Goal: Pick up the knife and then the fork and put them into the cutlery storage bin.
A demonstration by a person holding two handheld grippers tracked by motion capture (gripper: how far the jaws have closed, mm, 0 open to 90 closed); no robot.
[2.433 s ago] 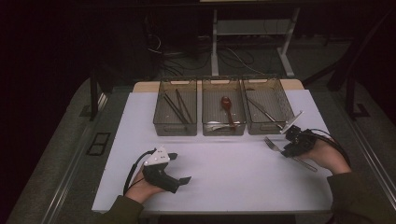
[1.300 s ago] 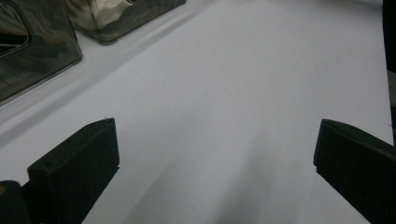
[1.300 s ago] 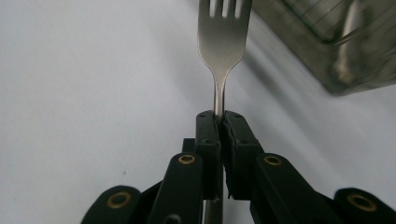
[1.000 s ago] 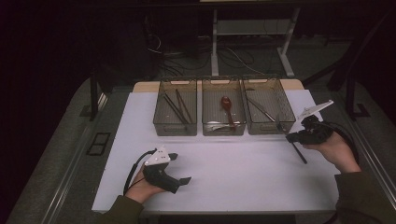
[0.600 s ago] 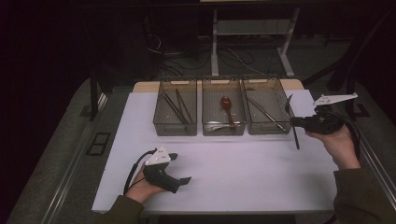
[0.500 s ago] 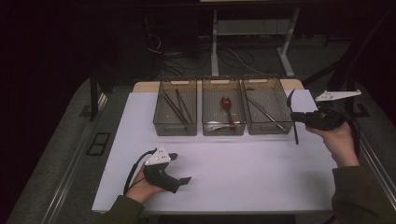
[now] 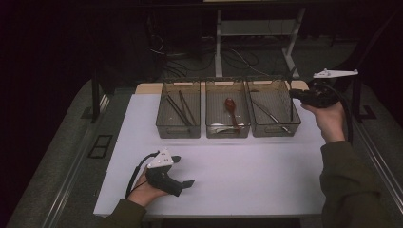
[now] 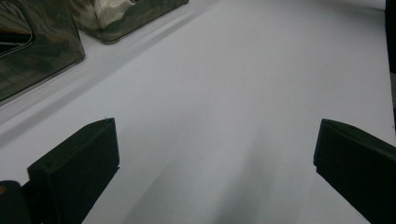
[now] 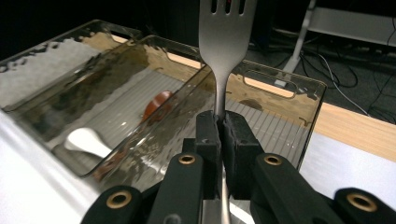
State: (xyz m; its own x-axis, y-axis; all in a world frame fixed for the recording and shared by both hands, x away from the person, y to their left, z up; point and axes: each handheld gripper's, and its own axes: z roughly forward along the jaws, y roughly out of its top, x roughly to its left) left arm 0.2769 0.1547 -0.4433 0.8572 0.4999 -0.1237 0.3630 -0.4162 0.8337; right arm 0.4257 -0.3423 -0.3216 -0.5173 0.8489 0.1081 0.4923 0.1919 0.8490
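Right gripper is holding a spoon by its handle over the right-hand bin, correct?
Not a spoon: the right gripper is shut on a fork, its prongs plain in the right gripper view. It does hold the handle, by the right-hand bin.

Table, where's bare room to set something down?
The white mat is bare between the three bins and the near edge, right of the left gripper. The bins are crowded; the right gripper holds a fork above them.

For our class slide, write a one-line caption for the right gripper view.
Right claw shut on a fork, held above the clear bins.
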